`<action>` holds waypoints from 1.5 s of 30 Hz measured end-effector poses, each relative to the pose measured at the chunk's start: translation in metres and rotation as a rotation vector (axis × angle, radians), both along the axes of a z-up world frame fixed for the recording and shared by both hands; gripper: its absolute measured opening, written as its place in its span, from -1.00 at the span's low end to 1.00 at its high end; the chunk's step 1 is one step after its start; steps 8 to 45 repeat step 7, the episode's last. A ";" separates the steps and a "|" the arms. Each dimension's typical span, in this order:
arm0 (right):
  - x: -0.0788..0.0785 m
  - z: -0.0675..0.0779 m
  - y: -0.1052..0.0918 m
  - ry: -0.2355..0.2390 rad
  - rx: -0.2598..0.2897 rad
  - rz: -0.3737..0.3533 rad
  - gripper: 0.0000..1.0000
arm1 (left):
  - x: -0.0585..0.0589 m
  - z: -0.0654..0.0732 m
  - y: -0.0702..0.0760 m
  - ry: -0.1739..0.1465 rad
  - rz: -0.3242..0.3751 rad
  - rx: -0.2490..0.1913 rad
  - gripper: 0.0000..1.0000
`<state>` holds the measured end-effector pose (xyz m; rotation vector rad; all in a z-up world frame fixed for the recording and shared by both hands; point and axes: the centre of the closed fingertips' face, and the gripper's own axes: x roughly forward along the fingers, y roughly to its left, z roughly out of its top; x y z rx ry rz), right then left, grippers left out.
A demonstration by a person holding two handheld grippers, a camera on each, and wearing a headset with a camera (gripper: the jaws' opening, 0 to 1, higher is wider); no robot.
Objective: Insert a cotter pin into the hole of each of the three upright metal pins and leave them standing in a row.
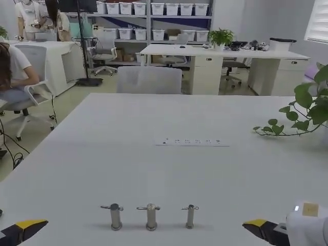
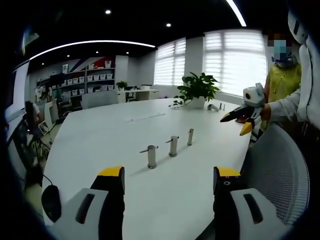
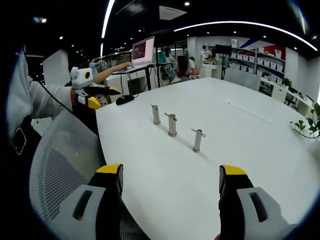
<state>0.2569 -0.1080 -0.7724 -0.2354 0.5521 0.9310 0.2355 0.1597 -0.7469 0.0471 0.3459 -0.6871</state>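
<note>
Three upright metal pins stand in a row near the front edge of the white table. Each one has a cotter pin through its top: the left pin, the middle pin and the thinner right pin. The same row appears in the left gripper view and the right gripper view. My left gripper is open and held off the table's left front corner. My right gripper is open too, off the right front corner. Neither one touches a pin.
A power strip lies flat in the middle of the table. A leafy plant reaches in over the right edge. A grey mesh chair back stands at the table's near side. A computer mouse lies at the left end.
</note>
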 end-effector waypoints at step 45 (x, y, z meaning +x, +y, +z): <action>0.000 0.000 0.001 0.000 0.003 0.003 0.61 | -0.001 -0.001 0.001 0.005 0.002 -0.003 0.44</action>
